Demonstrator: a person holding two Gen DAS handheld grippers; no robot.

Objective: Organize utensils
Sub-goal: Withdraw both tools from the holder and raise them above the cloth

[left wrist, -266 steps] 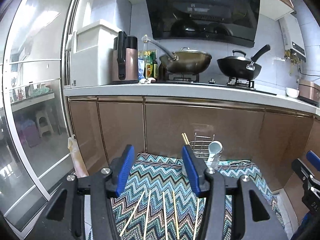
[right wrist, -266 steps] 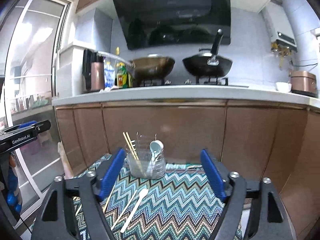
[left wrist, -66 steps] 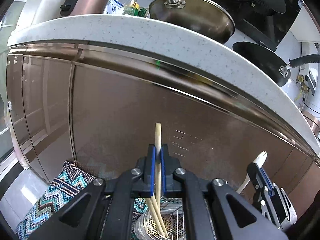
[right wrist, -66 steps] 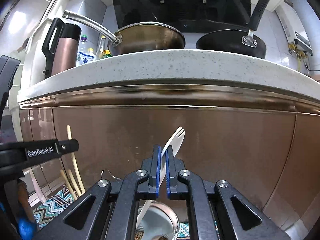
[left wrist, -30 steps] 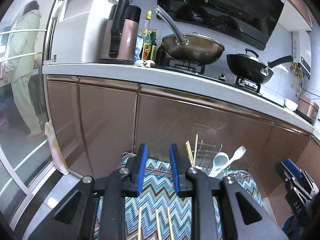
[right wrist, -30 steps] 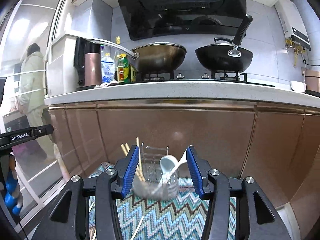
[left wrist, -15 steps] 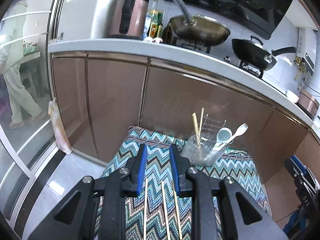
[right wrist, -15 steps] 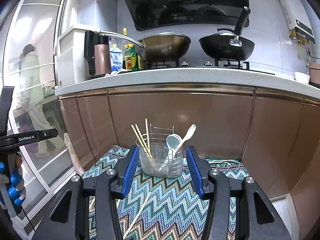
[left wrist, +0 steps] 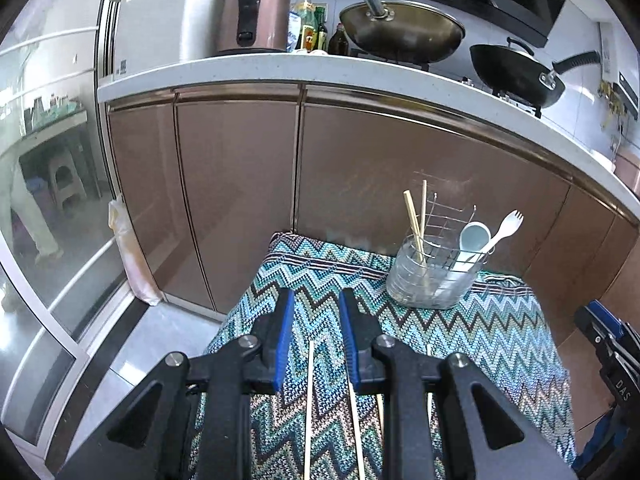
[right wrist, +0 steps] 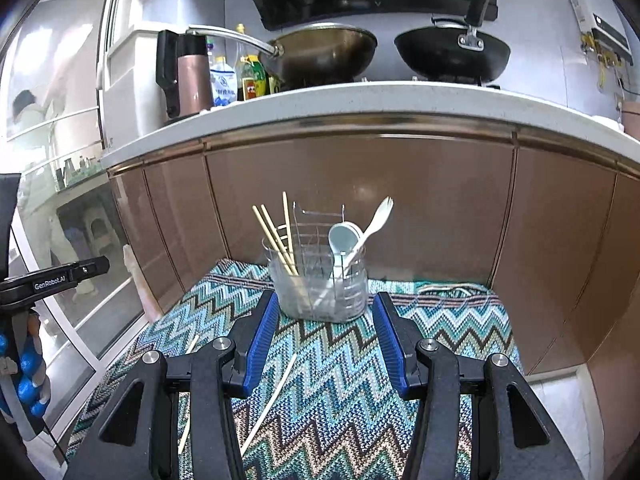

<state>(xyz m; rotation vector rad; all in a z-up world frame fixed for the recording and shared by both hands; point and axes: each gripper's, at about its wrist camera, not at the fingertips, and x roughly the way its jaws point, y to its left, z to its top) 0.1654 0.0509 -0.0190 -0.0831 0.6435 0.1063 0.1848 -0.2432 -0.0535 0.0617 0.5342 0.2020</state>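
While the left gripper (left wrist: 316, 330) was held empty and slightly parted over loose chopsticks (left wrist: 308, 400) on the zigzag mat (left wrist: 500, 340), a thin stick could perhaps have been rolled aside; the right gripper (right wrist: 324, 336) stood open near the utensil holder (right wrist: 320, 288).

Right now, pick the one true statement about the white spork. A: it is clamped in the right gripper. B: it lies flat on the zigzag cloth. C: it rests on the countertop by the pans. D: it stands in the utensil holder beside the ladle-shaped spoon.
D: the white spork stands tilted in the clear utensil holder, prongs up, next to the pale spoon; the right gripper is open and empty.
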